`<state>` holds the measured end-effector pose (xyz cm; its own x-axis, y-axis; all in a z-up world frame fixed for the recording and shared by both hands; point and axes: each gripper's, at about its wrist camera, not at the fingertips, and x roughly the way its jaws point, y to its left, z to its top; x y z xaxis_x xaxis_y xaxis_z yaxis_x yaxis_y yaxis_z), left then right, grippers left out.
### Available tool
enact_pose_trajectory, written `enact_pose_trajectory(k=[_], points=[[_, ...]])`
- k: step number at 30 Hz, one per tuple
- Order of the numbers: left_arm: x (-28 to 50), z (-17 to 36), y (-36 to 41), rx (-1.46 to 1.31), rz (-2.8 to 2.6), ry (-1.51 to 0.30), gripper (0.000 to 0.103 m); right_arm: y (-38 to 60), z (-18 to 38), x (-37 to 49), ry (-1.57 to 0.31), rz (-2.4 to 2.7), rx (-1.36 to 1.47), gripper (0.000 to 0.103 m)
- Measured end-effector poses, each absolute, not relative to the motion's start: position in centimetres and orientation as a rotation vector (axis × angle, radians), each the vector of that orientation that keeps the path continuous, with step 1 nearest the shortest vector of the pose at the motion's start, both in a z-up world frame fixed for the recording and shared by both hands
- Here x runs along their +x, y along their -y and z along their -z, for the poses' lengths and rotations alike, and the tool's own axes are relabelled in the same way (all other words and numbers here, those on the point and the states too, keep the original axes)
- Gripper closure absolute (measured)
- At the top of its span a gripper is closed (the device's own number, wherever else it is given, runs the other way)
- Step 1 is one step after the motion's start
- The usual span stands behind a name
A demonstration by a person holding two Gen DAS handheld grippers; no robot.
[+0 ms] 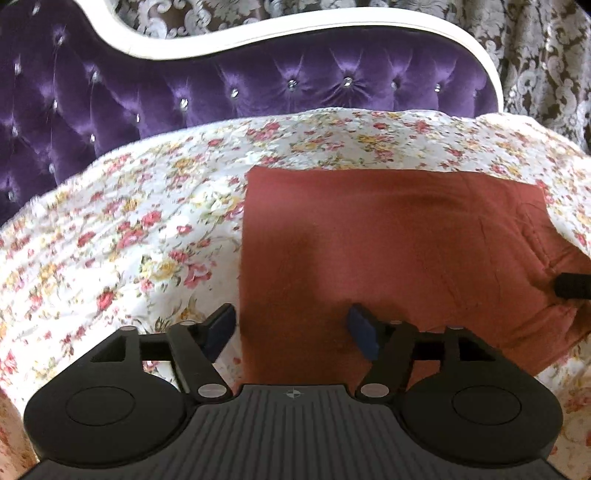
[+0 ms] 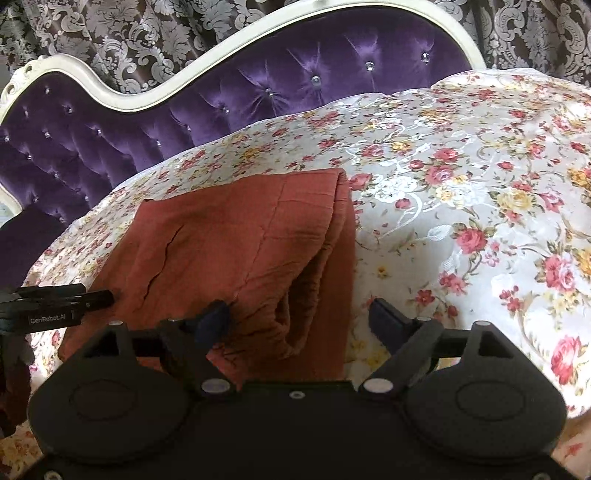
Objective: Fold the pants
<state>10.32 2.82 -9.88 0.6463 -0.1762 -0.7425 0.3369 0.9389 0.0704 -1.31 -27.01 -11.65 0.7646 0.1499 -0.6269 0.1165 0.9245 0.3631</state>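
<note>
This is a bedroom in a home. A bed spread with a white quilted cover printed with red and yellow roses (image 2: 461, 177) fills the middle of both views. Behind it, across the upper frame, rises a purple tufted velvet headboard with crystal buttons and a curved white frame (image 1: 258, 88). Brown damask curtains with silver scrollwork (image 2: 147, 33) hang along the top edge.

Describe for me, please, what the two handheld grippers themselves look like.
Both the left gripper and the right gripper are matte black, with round side discs, silver pivot pins and dark blue fingers. The left gripper's side reads "GenRobot.AI" in the right wrist view.
</note>
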Motion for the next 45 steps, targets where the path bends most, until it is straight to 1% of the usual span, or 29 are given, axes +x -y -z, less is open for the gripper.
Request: enact_pose_trajectory(k=[4,6,8,12,13,14,15,16,17,18,19,22,27,30,33,36,37,38,39,41,43,45], points=[[11.9,10.6,-4.1,0.118,0.305,-0.857,0.021,26.9,11.7,-0.4,-0.710,-0.068,0.386,0.008],[13.0,11.0,-4.7,0.054,0.317,-0.880,0.016,26.4,11.8,0.1,-0.708,-0.082,0.349,0.008],[13.6,11.1,-4.6,0.064,0.325,-0.877,0.011,26.0,11.8,0.7,-0.703,-0.097,0.328,0.008],[14.2,11.3,-3.6,0.084,0.363,-0.880,0.009,26.2,11.9,1.4,-0.682,-0.111,0.364,0.008],[14.2,11.2,-3.6,0.078,0.372,-0.880,0.016,26.3,11.9,1.5,-0.678,-0.113,0.374,0.011],[14.1,11.1,-3.5,0.063,0.381,-0.872,0.033,26.4,11.8,1.5,-0.672,-0.108,0.382,0.027],[13.9,10.9,-3.5,0.040,0.386,-0.860,0.041,26.7,11.8,1.4,-0.665,-0.109,0.394,0.037],[13.5,10.7,-3.4,0.026,0.377,-0.847,0.061,27.0,11.9,1.2,-0.662,-0.122,0.421,0.049],[13.3,10.6,-3.3,0.019,0.375,-0.842,0.073,27.3,11.9,1.1,-0.658,-0.130,0.456,0.058],[12.9,10.4,-3.2,0.014,0.367,-0.830,0.077,27.4,11.8,1.0,-0.650,-0.127,0.465,0.060],[12.6,10.1,-3.2,0.015,0.349,-0.813,0.083,27.3,11.5,0.9,-0.642,-0.123,0.452,0.064],[11.8,8.4,-3.0,-0.001,0.312,-0.761,0.085,25.8,9.8,0.7,-0.605,-0.117,0.338,0.066],[12.7,5.2,-2.2,0.060,0.286,-0.649,0.085,25.1,6.7,2.9,-0.516,-0.151,0.268,0.067],[14.7,4.2,-2.4,0.032,0.273,-0.644,0.085,25.4,5.6,5.4,-0.485,-0.156,0.244,0.067],[17.0,5.5,-2.2,0.021,0.251,-0.693,0.083,26.0,6.1,8.0,-0.512,-0.149,0.249,0.067],[19.3,9.4,-1.8,0.040,0.227,-0.823,0.078,26.2,8.8,10.5,-0.610,-0.121,0.219,0.066],[19.7,10.7,-1.7,0.053,0.210,-0.842,0.069,26.2,10.1,11.2,-0.665,-0.096,0.197,0.059],[19.3,11.2,-1.9,0.046,0.205,-0.805,0.067,26.3,11.2,11.5,-0.684,-0.075,0.194,0.050],[19.1,11.2,-1.9,0.041,0.201,-0.801,0.067,26.9,11.5,11.1,-0.650,-0.067,0.221,0.048],[18.8,10.7,-2.3,0.019,0.194,-0.816,0.067,27.6,11.4,10.7,-0.662,-0.065,0.259,0.045],[17.9,9.8,-2.5,0.030,0.173,-0.810,0.068,27.6,10.5,10.2,-0.667,-0.038,0.264,0.044],[16.5,8.5,-2.2,0.063,0.129,-0.779,0.069,26.7,8.9,8.9,-0.612,0.032,0.197,0.045]])
